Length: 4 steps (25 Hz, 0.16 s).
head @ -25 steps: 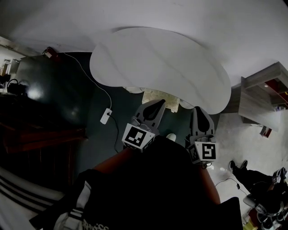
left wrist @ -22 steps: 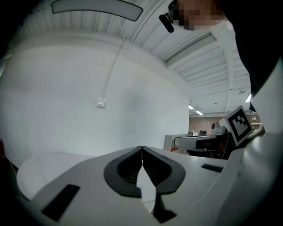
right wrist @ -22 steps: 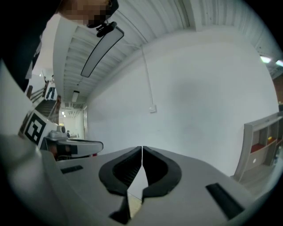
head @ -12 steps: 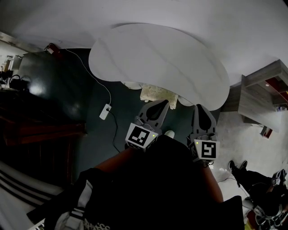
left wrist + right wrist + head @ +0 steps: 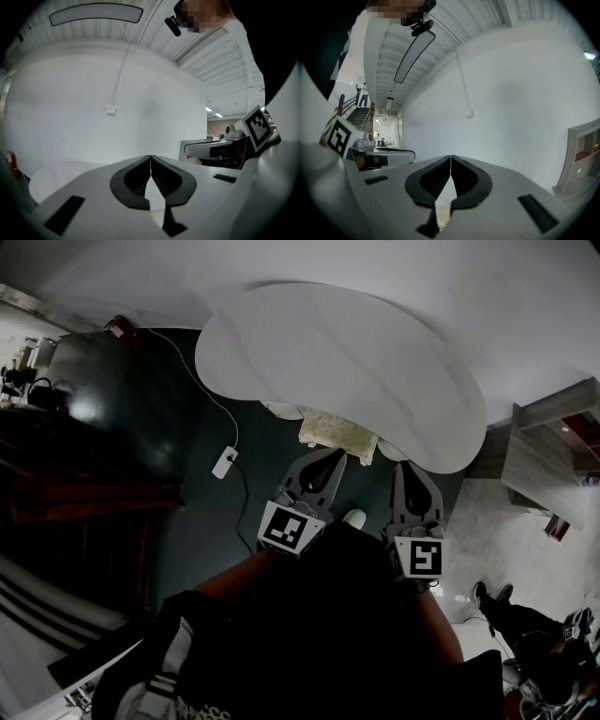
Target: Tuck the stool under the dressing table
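Note:
The dressing table [image 5: 337, 352] has a white kidney-shaped top, seen from above in the head view. The stool [image 5: 339, 430] has a cream fuzzy seat, and only its near part sticks out from under the table's front edge. My left gripper [image 5: 334, 457] is shut and empty, with its tips at the seat's near edge; whether they touch it I cannot tell. My right gripper [image 5: 415, 474] is also shut and empty, just right of the stool near the table's front edge. The left gripper view [image 5: 150, 161] and the right gripper view [image 5: 450, 161] each show the pads pressed together with nothing between them.
A white power strip [image 5: 225, 461] with its cable lies on the dark floor [image 5: 187, 493] left of the stool. Dark furniture [image 5: 66, 502] stands at the left. A grey shelf unit [image 5: 544, 460] stands at the right. Someone's shoes [image 5: 489, 596] are at lower right.
My left gripper has edged forward toward the stool seat. My right gripper has hardly moved. Both stay shut.

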Motion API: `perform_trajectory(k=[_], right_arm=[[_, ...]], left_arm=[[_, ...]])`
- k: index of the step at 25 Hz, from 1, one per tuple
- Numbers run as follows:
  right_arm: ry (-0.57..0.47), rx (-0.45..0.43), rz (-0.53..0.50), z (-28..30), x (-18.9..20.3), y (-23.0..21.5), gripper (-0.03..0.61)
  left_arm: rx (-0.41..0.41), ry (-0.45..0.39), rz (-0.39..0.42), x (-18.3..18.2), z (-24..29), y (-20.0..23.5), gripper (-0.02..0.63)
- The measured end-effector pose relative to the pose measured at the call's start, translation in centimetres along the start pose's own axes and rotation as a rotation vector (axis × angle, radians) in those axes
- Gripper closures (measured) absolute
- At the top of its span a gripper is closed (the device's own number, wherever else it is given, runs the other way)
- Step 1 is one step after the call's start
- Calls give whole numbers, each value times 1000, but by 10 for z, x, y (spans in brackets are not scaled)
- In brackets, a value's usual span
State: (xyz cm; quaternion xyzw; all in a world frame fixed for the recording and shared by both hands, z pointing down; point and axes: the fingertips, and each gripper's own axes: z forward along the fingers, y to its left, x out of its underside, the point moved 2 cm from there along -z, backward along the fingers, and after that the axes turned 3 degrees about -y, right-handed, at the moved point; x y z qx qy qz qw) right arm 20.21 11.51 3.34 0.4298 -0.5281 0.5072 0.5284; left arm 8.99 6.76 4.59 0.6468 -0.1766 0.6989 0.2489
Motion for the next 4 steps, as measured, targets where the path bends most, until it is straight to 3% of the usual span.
perform_trajectory(k=[4], right_arm=[[35,-16,2,1,11,8,540]], left_arm=[[-20,4,24,5,-11,3,597]])
